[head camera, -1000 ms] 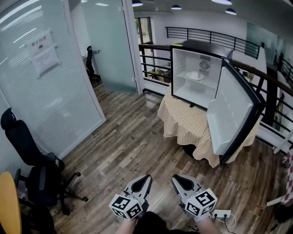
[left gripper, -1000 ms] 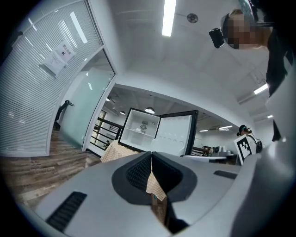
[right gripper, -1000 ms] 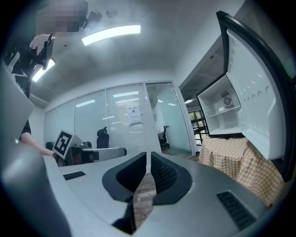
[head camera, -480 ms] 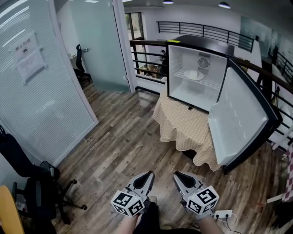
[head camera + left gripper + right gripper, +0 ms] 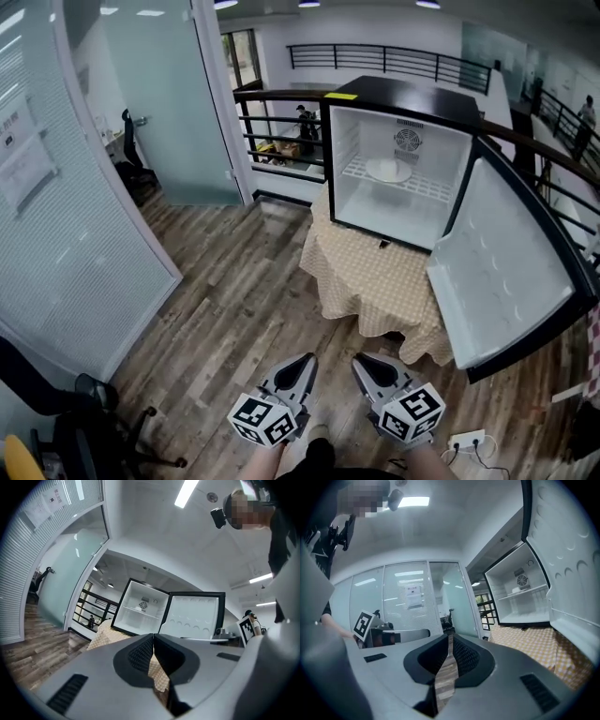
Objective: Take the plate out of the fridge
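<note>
A white plate (image 5: 388, 170) lies on the wire shelf inside the small black fridge (image 5: 349, 159), whose door (image 5: 511, 272) hangs wide open to the right. The fridge stands on a table with a checked cloth (image 5: 370, 277). My left gripper (image 5: 304, 362) and right gripper (image 5: 362, 362) are low in the head view, side by side, well short of the table, both pointing toward the fridge. Both are shut with nothing between the jaws. In the left gripper view the open fridge (image 5: 140, 609) shows ahead; in the right gripper view the fridge (image 5: 520, 597) is at the right.
A glass partition wall (image 5: 56, 216) and glass door (image 5: 159, 112) run along the left. A black railing (image 5: 277, 122) stands behind the fridge. A black office chair (image 5: 66, 412) sits at lower left. A power strip (image 5: 466, 439) lies on the wooden floor at right.
The view has moved forward toward the fridge, which now appears larger and nearer. The office chair has slid toward the lower left edge. Both grippers stay shut in the same pose.
</note>
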### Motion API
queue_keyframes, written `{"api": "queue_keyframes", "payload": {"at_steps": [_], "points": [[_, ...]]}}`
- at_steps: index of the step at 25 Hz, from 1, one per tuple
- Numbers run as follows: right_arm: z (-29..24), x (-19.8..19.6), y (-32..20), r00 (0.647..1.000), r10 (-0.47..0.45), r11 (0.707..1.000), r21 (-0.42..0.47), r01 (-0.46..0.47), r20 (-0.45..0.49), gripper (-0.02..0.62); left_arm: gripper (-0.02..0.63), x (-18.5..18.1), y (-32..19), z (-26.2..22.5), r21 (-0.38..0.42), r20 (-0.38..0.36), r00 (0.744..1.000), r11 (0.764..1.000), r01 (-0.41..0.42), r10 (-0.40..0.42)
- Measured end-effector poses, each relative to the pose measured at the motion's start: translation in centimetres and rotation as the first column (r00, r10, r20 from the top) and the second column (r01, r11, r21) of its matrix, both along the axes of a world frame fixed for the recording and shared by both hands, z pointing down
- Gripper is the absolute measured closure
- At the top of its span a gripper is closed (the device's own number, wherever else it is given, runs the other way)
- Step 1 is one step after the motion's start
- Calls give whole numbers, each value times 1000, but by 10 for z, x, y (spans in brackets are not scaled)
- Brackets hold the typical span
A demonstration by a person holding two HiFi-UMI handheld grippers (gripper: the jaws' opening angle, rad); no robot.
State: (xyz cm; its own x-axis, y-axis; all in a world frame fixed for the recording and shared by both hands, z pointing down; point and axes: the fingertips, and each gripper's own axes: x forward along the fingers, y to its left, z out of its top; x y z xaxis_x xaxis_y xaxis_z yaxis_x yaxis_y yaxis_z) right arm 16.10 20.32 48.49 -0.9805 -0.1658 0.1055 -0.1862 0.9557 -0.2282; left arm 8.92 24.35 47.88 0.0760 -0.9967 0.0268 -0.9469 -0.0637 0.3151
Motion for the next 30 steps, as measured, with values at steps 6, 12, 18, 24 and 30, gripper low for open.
{"api": "queue_keyframes", "payload": {"at_steps": [6, 12, 18, 24, 30], "points": [[1, -35, -32, 999, 53, 999, -14, -53, -3, 545, 597, -36, -36, -2, 2, 0, 998, 998, -55, 55], [1, -71, -56, 995, 100, 995, -14, -100, 11, 546, 597, -69, -62, -4, 14, 9, 995, 995, -102, 102], [2, -91, -63, 994, 107, 994, -7, -107, 15, 545, 597, -83, -79, 4, 17, -4, 992, 992, -128, 128], [5, -91, -78, 990, 139, 990, -21, -139, 10, 545, 597, -74, -95, 7, 9, -13, 984, 985, -175, 175], [10, -104, -102, 989, 145, 989, -33, -145, 14, 545, 597, -83, -122, 10, 7, -14, 981, 981, -195, 195]]}}
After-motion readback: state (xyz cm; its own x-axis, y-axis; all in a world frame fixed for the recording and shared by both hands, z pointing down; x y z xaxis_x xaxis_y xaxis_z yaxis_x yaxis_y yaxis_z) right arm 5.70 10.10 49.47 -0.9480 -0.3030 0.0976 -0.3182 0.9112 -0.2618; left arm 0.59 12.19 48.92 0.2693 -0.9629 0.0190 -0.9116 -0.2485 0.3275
